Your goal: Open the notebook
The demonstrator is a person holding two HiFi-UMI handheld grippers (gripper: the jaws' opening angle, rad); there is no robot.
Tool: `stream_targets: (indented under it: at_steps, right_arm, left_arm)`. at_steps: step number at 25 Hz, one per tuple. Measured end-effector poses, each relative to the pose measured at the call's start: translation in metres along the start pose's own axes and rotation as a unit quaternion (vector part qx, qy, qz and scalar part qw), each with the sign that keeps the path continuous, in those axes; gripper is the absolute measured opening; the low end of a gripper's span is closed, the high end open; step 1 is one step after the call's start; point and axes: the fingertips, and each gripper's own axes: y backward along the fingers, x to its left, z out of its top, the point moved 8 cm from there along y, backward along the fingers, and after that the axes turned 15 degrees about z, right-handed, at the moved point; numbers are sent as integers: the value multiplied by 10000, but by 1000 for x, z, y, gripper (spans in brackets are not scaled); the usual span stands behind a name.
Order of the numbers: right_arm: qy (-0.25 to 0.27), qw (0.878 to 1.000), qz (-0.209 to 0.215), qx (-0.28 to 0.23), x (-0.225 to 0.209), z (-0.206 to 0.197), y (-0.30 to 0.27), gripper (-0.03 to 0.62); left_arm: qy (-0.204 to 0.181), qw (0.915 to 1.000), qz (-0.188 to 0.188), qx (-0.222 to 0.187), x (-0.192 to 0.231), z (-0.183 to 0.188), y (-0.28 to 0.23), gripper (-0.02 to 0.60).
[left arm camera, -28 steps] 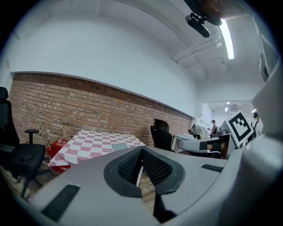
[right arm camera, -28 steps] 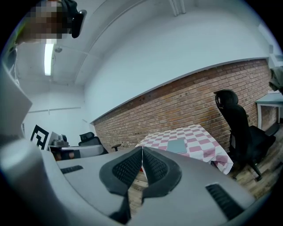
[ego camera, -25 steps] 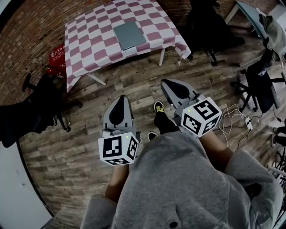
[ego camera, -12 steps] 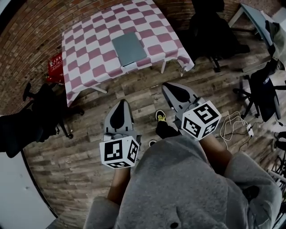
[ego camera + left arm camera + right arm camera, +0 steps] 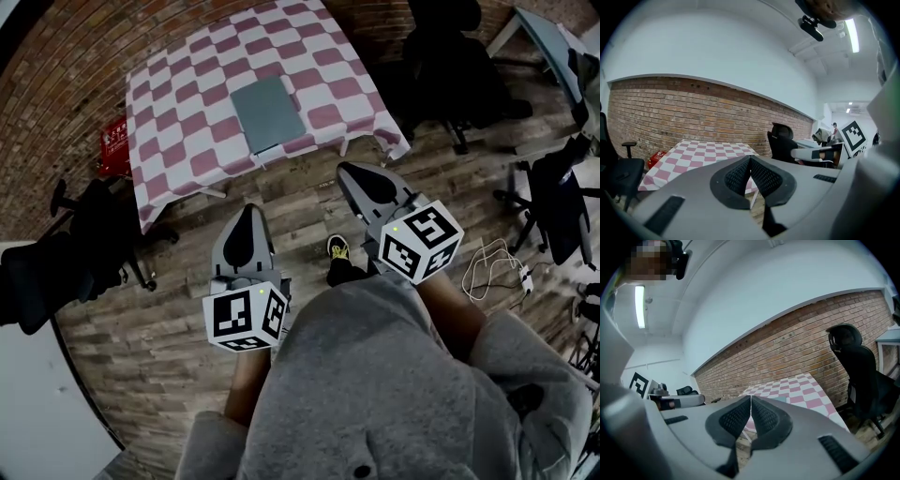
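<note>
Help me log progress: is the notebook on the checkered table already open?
No, the notebook lies closed and flat on the checkered tablecloth, showing only its grey cover.

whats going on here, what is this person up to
A person in a grey sweatshirt holds the left gripper and the right gripper over the wooden floor, both with jaws shut and empty. The flat grey notebook lies closed and untouched on the pink-and-white checked tablecloth ahead, apart from both grippers.
</note>
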Motion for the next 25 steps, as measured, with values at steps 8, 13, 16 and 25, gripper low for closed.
stream_targets:
  at_steps: [8,13,16,25]
  right_arm:
    - [42,9999,127,-76,-28,15,-7,26]
    - [69,9997,218,-110,-42,22,-10,26]
    - [105,9995,261,-118,-48,25,-11,26]
    - [101,9993,307,-176,-56,27,-6,26]
  left_arm:
    - [-78,9999,114,-36,-15,12,-25,6]
    - [-205,9994,249,-101,-23,21,-37,7]
    - [-219,9992,311,-106,-26,22,-41,6]
    - [-204,9992,313,-152,-36,24,-45,7]
